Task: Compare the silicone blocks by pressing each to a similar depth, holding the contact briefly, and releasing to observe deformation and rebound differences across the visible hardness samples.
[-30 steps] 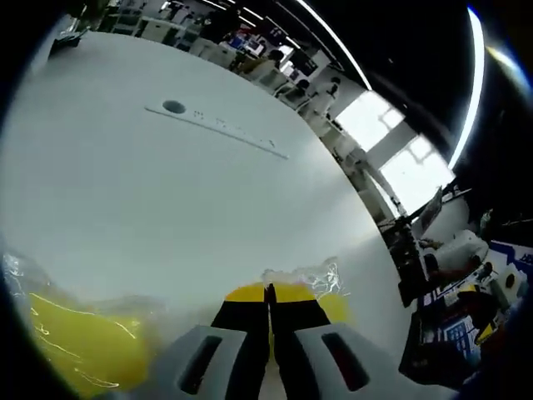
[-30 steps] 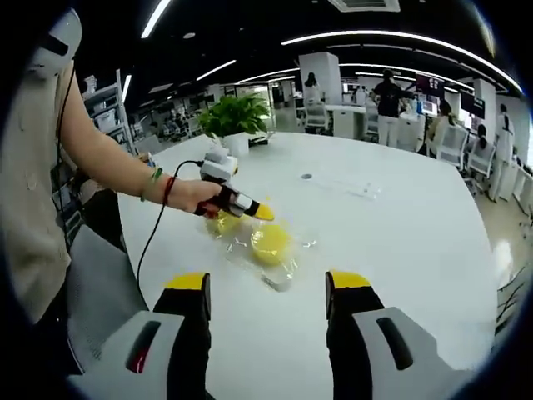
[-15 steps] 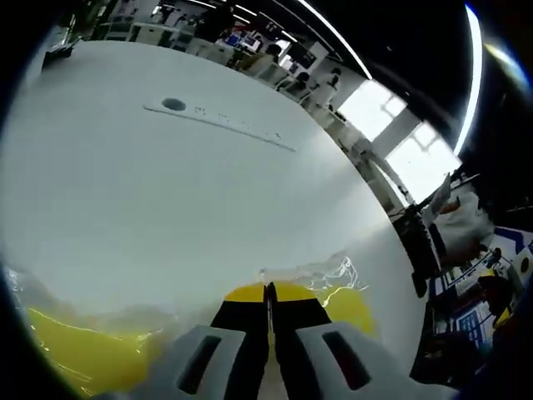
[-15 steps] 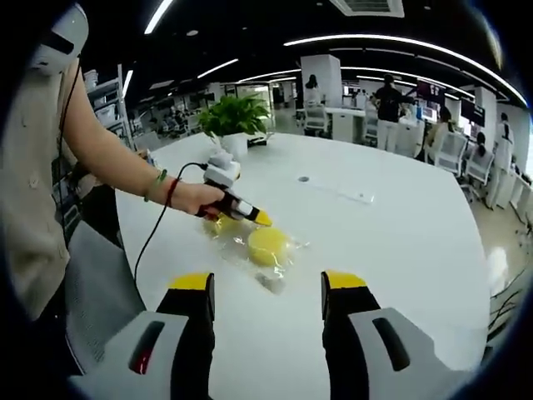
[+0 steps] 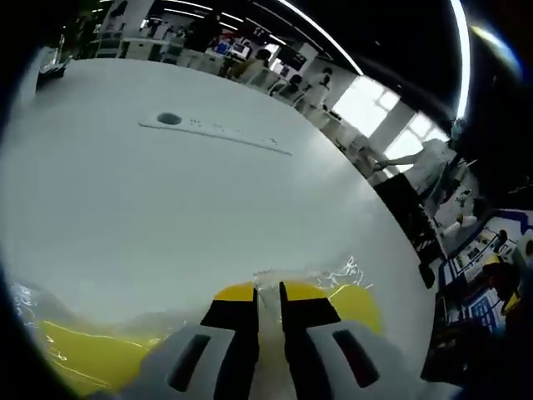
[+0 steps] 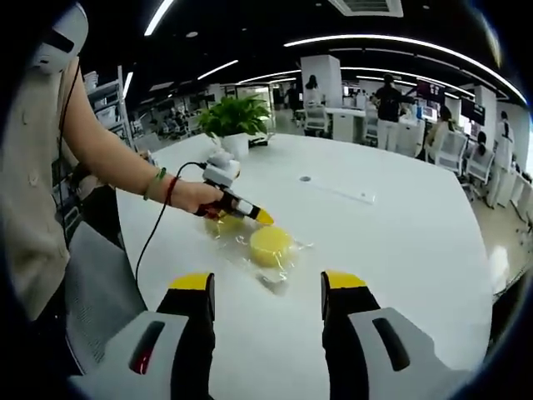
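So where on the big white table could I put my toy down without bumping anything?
The wide bare white table past the round yellow silicone block, short of the flat white strip, is free. It's crowded near the clear plastic wrap, the left gripper and the person's hand.

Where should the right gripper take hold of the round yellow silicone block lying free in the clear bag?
Grip the round yellow block across its curved side wall, coming down from above with the right gripper, whose jaws stand open wide. It lies flat like a puck on the white table, so opposite edges are reachable. The clear bag covers it and may slip; the left gripper sits close on its far side.
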`<state>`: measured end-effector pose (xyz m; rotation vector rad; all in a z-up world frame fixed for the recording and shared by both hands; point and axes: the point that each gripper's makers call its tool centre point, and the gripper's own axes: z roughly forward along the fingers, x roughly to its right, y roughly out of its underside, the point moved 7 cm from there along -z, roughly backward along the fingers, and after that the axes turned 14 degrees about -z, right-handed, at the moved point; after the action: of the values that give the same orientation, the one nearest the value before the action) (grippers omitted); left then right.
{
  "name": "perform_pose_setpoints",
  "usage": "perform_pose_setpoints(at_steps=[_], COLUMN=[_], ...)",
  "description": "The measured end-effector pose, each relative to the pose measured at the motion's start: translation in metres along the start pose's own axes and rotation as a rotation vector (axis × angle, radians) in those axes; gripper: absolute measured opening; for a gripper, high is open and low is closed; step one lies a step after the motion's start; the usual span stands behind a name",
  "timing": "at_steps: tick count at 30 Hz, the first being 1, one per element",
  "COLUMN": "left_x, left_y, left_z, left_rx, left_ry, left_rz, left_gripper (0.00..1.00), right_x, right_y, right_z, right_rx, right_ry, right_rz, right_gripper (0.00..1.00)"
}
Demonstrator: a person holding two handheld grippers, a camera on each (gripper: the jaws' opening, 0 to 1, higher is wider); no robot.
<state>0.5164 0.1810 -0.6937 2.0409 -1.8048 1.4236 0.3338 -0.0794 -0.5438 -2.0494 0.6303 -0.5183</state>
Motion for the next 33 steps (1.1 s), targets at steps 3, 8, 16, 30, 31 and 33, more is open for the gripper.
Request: perform_pose_setpoints(at_steps=[3,8,16,30,31,33], left_x=[-0.002,-0.001,0.001,0.016,0.015,0.016], left_y=[-0.003,-0.011,-0.018,-0.023,-0.025,-0.026], left_z=[-0.001,-0.007,-0.018,-0.057,-0.059,-0.066], left_rx=[0.011,0.047,0.081,0.13,0.133,0.144], left_ry=[-0.02,-0.034,-0.051,-0.037,-0.037,-0.029], left_rz=[0.014,0.034,0.048,0.123,0.124,0.119], left_gripper=[0.13,0.25,0.29,0.41,0.41,0.42], right_x=[0.0,-0.001,-0.006,-0.015,-0.015,-0.014], right_y=[-0.001,-0.003,-0.007,-0.017,-0.017,-0.017], right_z=[0.0,0.0,0.001,0.002,0.001,0.002], right_rx=[0.0,0.002,0.012,0.056,0.062,0.056], right_ry=[-0.001,-0.002,-0.012,0.036,0.041,0.07], right_rz=[-0.004,-0.007,-0.019,-0.025,-0.029,-0.024], right_gripper=[0.47,0.47,0.46,0.49,0.49,0.5])
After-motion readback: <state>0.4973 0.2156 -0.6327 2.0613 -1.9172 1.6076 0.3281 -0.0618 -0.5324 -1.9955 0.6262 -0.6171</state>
